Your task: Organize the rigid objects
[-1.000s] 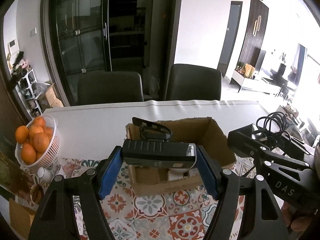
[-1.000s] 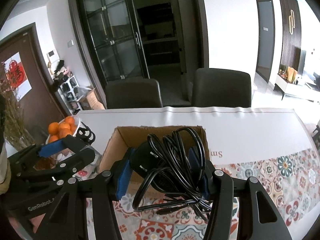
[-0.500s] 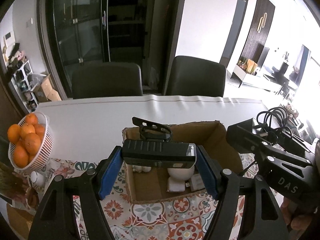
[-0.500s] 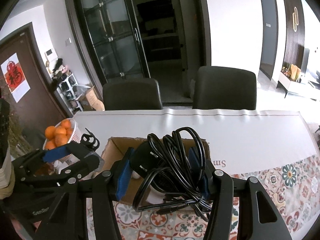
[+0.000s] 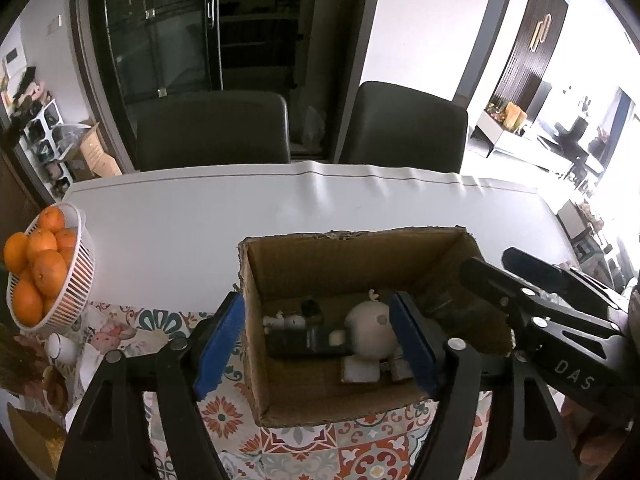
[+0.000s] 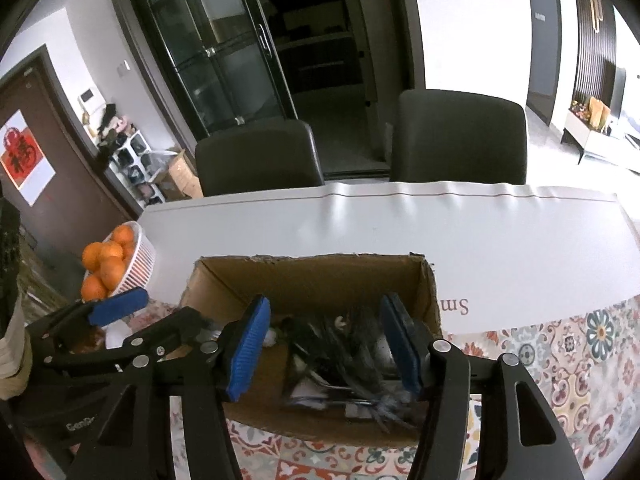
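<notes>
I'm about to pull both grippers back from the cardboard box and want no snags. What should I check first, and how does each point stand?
1. Left gripper open, nothing between its fingers: ok.
2. Right gripper open: ok.
3. Black cable bundle fully free of the right fingers: cannot tell, it is blurred and lies between them.
4. Black device down inside the cardboard box, beside the white figurine: ok.
5. Nothing sticks out over the box rim: ok.
6. Orange basket stands apart from the box: ok.
</notes>
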Demonstrator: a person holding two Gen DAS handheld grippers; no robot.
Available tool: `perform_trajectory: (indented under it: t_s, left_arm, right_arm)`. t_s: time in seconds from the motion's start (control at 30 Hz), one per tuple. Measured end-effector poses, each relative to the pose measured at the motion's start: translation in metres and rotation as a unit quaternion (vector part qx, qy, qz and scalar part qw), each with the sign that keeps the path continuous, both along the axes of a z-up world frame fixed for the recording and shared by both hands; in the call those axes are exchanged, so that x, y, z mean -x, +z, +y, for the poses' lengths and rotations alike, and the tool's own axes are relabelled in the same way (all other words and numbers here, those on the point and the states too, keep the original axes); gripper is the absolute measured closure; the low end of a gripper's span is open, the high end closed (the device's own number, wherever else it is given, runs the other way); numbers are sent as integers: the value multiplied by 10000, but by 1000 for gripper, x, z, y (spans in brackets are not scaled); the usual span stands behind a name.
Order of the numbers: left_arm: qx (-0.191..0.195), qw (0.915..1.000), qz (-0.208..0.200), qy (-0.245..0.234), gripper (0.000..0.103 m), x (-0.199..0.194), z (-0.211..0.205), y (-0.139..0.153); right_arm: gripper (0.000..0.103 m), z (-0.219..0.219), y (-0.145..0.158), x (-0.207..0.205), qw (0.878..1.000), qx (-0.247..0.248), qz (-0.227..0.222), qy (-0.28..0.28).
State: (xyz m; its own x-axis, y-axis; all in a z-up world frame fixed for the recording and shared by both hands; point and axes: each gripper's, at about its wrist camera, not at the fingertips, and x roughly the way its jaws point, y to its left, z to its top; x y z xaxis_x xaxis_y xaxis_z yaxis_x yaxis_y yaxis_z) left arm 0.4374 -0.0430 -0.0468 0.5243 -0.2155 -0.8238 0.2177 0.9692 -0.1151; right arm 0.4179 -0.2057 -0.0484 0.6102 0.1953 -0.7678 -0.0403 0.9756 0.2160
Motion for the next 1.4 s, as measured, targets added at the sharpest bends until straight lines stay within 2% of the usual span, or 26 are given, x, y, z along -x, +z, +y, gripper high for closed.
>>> perform_trajectory:
  t_s: [0.27, 0.5, 0.7, 0.83, 1.07, 1.4]
  left_arm:
    - [-192, 9997, -113, 68, 24, 13, 2, 4]
    - [-366, 9977, -531, 200, 21, 46, 8, 24]
    - [-585, 9909, -1134, 428, 16, 87, 14, 51]
    - [-678, 9850, -1494, 539, 11, 114, 19, 66]
    - [-694, 9771, -1897, 666, 1, 160, 27, 88]
    - [-718, 9682, -2294, 691, 0, 216, 22, 105]
  right_arm:
    - [39, -1, 5, 13, 9995, 211, -15, -215]
    - [31, -1, 26, 46, 9972, 480, -304, -496]
    - [26, -2, 46, 80, 9942, 626, -560, -666]
    - [20, 1, 62, 108, 9896, 900, -819, -763]
    - [11, 7, 86, 154, 9820, 1137, -1260, -833]
    - [7, 4, 100, 209, 9772, 1065, -1592, -912]
